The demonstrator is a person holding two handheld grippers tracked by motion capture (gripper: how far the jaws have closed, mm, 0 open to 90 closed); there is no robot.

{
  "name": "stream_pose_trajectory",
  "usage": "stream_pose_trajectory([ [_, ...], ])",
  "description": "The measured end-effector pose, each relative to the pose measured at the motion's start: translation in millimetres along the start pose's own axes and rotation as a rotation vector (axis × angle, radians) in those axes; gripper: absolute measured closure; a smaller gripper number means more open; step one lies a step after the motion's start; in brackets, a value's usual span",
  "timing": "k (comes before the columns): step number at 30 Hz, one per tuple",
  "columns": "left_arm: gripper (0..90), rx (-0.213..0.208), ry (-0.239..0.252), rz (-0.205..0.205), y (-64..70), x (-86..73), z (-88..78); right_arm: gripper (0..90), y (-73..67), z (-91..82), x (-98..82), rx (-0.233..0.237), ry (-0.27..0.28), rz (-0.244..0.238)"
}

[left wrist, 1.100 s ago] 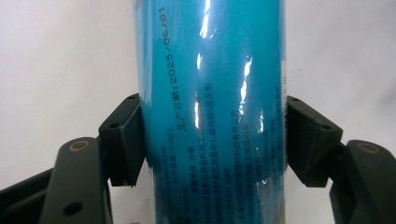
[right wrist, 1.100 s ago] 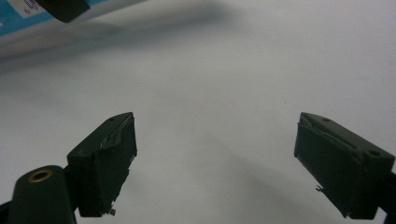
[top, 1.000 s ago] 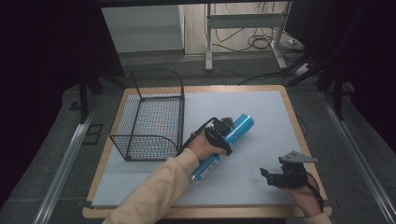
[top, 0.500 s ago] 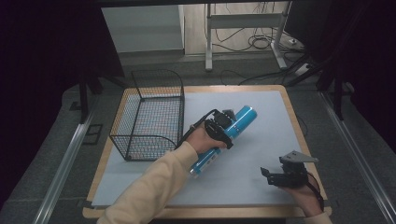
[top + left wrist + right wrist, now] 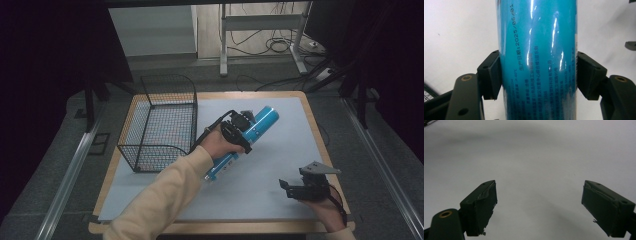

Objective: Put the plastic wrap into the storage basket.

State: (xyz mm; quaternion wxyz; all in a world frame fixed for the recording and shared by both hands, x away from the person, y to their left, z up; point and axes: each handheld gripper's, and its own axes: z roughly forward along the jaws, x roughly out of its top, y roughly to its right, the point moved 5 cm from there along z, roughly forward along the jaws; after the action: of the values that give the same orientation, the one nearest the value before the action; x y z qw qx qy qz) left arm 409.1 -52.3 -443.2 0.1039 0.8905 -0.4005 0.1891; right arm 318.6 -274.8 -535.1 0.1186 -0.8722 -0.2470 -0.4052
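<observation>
Wire basket [image 5: 162, 125] sits at the table's [image 5: 295, 107] left side, its left wall near the left edge; open side faces up; a narrow strip of bare mat between basket and my left gripper [image 5: 239, 131]; L gripper is clamped on the blue tube [image 5: 260, 122], pads pressing both sides of it in the left gripper view [image 5: 537, 75]; tube lies tilted, upper end toward the far right, lower end toward me, just right of the basket; my L forearm comes in diagonally from the bottom, sleeve over the mat; wide bare mat to the right of the tube; my R gripper [image 5: 300, 187] rests near the front-right corner, close to the near edge, jaws spread wide with nothing between [image 5: 539, 207].
</observation>
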Motion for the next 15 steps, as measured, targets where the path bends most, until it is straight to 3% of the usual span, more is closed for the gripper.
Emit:
stream_pose_trajectory([
  [15,31.4,0.005,0.040,0.003,-3.6,14.4,-18.1,13.1,0.6,0.0,0.5,0.004,0.001,0.004],
])
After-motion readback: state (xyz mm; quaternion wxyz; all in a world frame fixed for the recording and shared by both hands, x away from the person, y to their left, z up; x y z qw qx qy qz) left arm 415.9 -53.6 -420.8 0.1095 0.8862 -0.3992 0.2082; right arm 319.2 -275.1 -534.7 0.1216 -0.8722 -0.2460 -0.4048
